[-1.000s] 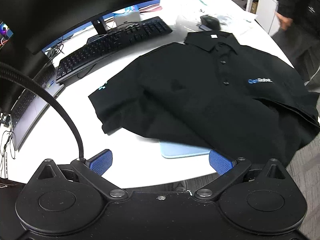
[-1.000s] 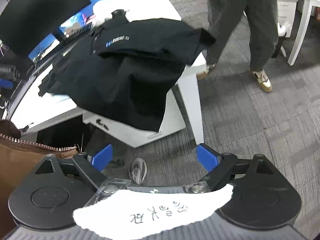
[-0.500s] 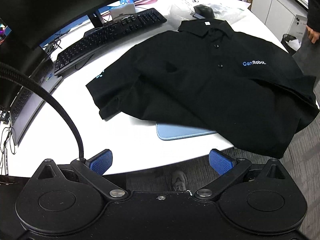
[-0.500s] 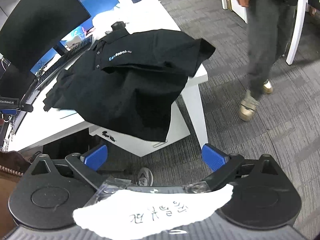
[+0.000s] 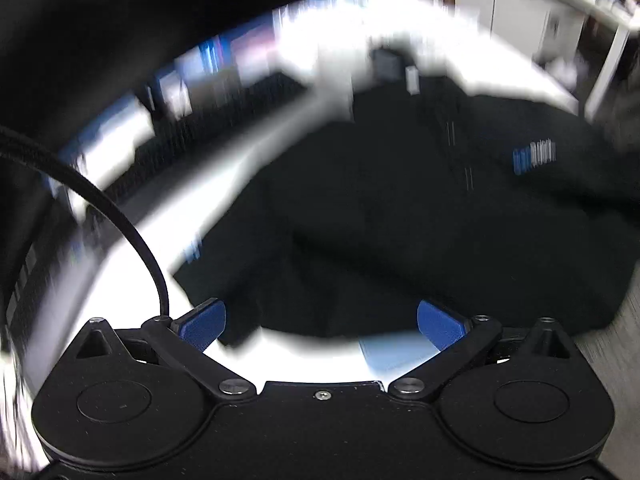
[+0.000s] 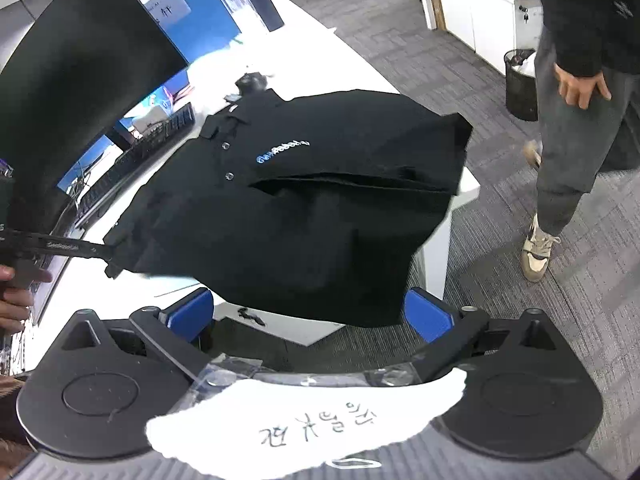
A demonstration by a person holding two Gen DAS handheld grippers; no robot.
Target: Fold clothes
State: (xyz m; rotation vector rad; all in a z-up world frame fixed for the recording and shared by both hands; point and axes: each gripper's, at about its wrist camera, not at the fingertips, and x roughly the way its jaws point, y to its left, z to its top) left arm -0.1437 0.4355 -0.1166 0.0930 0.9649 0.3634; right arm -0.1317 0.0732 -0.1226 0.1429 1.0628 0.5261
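A black polo shirt (image 6: 304, 208) with a light blue chest logo lies face up on a white desk (image 6: 352, 56), its hem and right sleeve hanging over the desk's edge. In the blurred left wrist view the shirt (image 5: 400, 208) fills the middle. My left gripper (image 5: 320, 326) is open and empty, just short of the shirt's near left sleeve. It shows from the side in the right wrist view (image 6: 108, 260), at that sleeve's edge. My right gripper (image 6: 308, 316) is open and empty, off the desk, with the hanging hem between its blue pads.
A curved monitor (image 6: 84, 92) and a keyboard (image 6: 132, 168) stand behind the shirt. A light blue mat (image 5: 396, 350) pokes out under the hem. A person (image 6: 580, 92) stands on the carpet at the right, by a black bin (image 6: 520, 80).
Both grippers have moved in toward the shirt. The left view is now blurred by motion, with the sleeve close to its pads. The hanging hem now lies between the right pads.
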